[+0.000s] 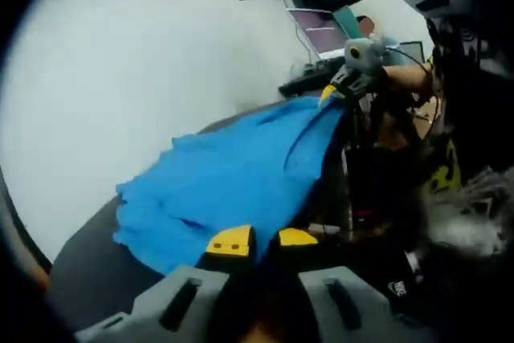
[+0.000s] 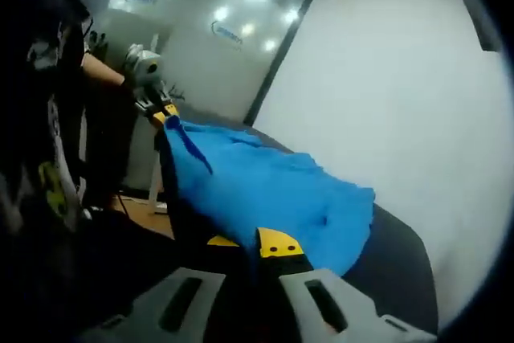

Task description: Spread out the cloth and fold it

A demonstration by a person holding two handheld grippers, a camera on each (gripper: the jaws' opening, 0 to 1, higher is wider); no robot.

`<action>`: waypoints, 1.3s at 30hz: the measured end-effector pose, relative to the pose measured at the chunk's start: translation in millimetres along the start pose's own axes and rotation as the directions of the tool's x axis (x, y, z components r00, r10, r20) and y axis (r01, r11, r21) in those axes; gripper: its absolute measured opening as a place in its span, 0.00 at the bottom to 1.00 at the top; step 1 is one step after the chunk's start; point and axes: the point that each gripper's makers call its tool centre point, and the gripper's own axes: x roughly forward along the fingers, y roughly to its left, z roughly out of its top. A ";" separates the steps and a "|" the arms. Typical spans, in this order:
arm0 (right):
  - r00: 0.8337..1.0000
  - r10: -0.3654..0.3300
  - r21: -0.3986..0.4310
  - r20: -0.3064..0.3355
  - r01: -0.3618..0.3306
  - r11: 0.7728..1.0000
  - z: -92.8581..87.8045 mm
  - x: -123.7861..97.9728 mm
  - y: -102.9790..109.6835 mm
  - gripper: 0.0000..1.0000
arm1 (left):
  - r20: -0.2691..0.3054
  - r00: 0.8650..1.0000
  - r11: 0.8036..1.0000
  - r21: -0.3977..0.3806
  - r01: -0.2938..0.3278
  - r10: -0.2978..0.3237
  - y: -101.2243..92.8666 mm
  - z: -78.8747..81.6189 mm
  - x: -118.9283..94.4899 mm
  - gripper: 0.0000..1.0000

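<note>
A: Left gripper at bottom centre of left gripper view, yellow pads pinching the near edge of the blue cloth?

B: Yes. Cloth stretched from there to upper right, far corner clamped by right gripper.

A: Right gripper view?

B: Same. Right gripper closed on cloth at bottom centre; left gripper nipping far corner, upper left. Rest draped on dark table.

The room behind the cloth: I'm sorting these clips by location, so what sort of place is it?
Probably an office or lab: a glass partition bearing logos and reflecting ceiling lights, a monitor on a desk, and plain white walls around the dark table under the blue cloth.
</note>
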 end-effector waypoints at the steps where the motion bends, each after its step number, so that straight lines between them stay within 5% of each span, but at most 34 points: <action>1: 1.000 0.012 0.000 -0.012 -0.012 1.000 -2.3 -3.3 6.4 0.09 | 0.006 1.000 1.000 0.005 0.009 -0.009 -3.9 -0.7 -2.0 0.13; 4: 0.995 0.045 0.049 0.086 -0.049 0.998 27.5 -21.5 12.9 0.12 | 0.077 0.989 0.984 -0.115 0.136 -0.128 -10.9 15.4 -20.4 0.15; 5: 0.990 0.035 0.084 0.140 -0.047 0.995 43.6 -25.9 8.7 0.13 | 0.178 0.969 0.964 -0.173 0.202 -0.171 -11.0 32.8 -27.4 0.15; 7: 0.977 -0.032 0.144 0.211 0.001 0.990 68.1 -26.7 -15.4 0.15 | 0.365 0.927 0.940 -0.278 0.200 -0.089 19.8 67.3 -37.6 0.16; 9: 0.968 -0.154 0.210 0.197 0.111 0.971 73.5 -18.2 -51.6 0.15 | 0.422 0.905 0.923 -0.366 0.121 0.048 61.4 80.9 -40.6 0.18; 11: 0.960 -0.250 0.230 0.130 0.216 0.949 65.5 -2.9 -84.7 0.15 | 0.365 0.899 0.885 -0.463 -0.051 0.242 116.3 72.9 -35.9 0.18; 13: 0.953 -0.298 0.274 0.054 0.272 0.922 51.5 16.4 -110.4 0.15 | 0.223 0.860 0.786 -0.553 -0.276 0.459 180.1 44.7 -32.1 0.18; 14: 0.949 -0.313 0.299 0.032 0.290 0.909 45.2 27.8 -121.1 0.16 | 0.146 0.835 0.732 -0.575 -0.365 0.531 204.5 27.5 -29.7 0.18; 15: 0.952 -0.306 0.290 -0.017 0.298 0.910 33.1 40.3 -129.7 0.16 | 0.083 0.823 0.699 -0.579 -0.419 0.562 219.9 10.8 -24.4 0.18; 17: 0.953 -0.285 0.354 -0.097 0.301 0.886 13.1 66.7 -140.2 0.16 | 0.019 0.831 0.675 -0.593 -0.438 0.556 232.9 -16.1 -4.7 0.18; 18: 0.958 -0.258 0.369 -0.128 0.287 0.884 5.4 78.4 -140.0 0.16 | -0.066 0.836 0.632 -0.623 -0.461 0.546 233.5 -36.4 4.4 0.18; 20: 0.962 -0.200 0.371 -0.184 0.257 0.893 -8.6 99.1 -130.5 0.17 | -0.134 0.871 0.594 -0.682 -0.427 0.472 224.7 -61.3 25.7 0.20; 22: 0.953 -0.181 0.325 -0.244 0.256 0.910 -27.6 110.1 -128.7 0.17 | -0.166 0.908 0.612 -0.690 -0.385 0.384 208.3 -76.0 42.5 0.27; 23: 0.915 -0.205 0.257 -0.347 0.303 0.918 -48.2 105.1 -122.4 0.13 | -0.143 0.892 0.691 -0.585 -0.425 0.428 211.6 -72.1 41.9 0.27; 24: 0.902 -0.235 0.198 -0.362 0.320 0.926 -53.0 101.2 -125.4 0.05 | -0.171 0.855 0.670 -0.553 -0.494 0.489 215.9 -70.7 35.8 0.27; 25: 0.922 -0.271 0.217 -0.275 0.334 0.917 -40.4 100.5 -131.2 0.03 | -0.189 0.871 0.667 -0.576 -0.473 0.453 209.2 -73.8 40.2 0.25; 26: 0.922 -0.278 0.256 -0.268 0.346 0.903 -37.1 93.9 -133.5 0.00 | -0.165 0.884 0.665 -0.603 -0.441 0.437 204.3 -71.4 41.8 0.23; 28: 0.893 -0.352 0.216 -0.281 0.417 0.883 -34.4 68.8 -150.9 0.00 | -0.157 0.881 0.675 -0.587 -0.446 0.446 205.3 -72.3 37.0 0.18; 30: 0.851 -0.430 0.155 -0.301 0.489 0.859 -31.9 38.4 -170.3 0.00 | -0.152 0.883 0.628 -0.649 -0.428 0.445 206.2 -72.3 31.5 0.06; 35: 0.751 -0.514 0.199 -0.413 0.626 0.754 -50.6 -21.7 -187.7 0.00 | -0.077 0.831 0.563 -0.700 -0.438 0.551 219.9 -63.1 6.8 0.05; 37: 0.740 -0.486 0.210 -0.465 0.626 0.751 -67.1 -25.0 -176.6 0.00 | -0.075 0.819 0.566 -0.686 -0.457 0.569 218.8 -61.5 1.1 0.05; 39: 0.740 -0.452 0.214 -0.498 0.610 0.763 -83.8 -20.5 -165.5 0.00 | -0.069 0.820 0.575 -0.680 -0.455 0.568 216.7 -57.7 -2.9 0.05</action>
